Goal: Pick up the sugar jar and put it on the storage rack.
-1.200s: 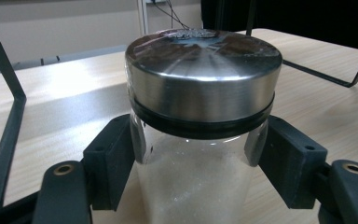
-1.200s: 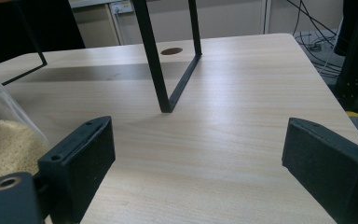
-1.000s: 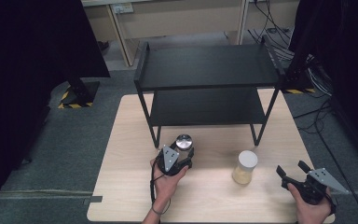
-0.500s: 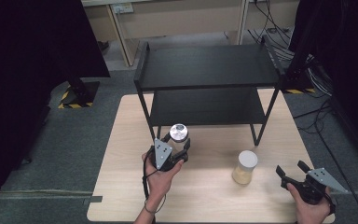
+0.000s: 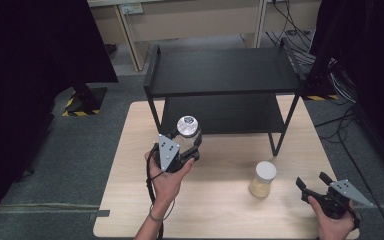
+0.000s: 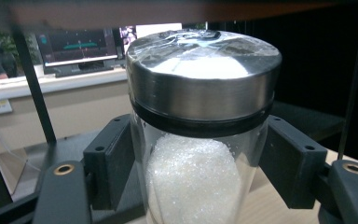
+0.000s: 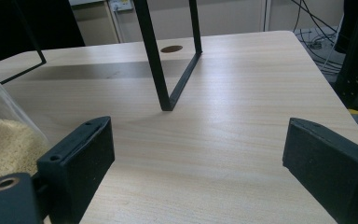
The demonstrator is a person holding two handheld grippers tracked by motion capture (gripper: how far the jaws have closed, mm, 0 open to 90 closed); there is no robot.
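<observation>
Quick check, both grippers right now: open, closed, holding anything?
Left gripper: shut on the metal-lidded glass jar of white crystals.
Right gripper: open, holding nothing, near the white-lidded jar.

Jar [image 6: 200, 140]: clear smooth glass, white crystalline grains inside; lid [image 6: 203, 74] brushed metal, glossy top, black band under it. Hand-held gripper jaws: matt black plastic, brass-looking inserts. Counter [image 7: 233, 140]: pale wood grain, smooth satin. Shelf frame [image 5: 220, 70]: matt black metal.
</observation>
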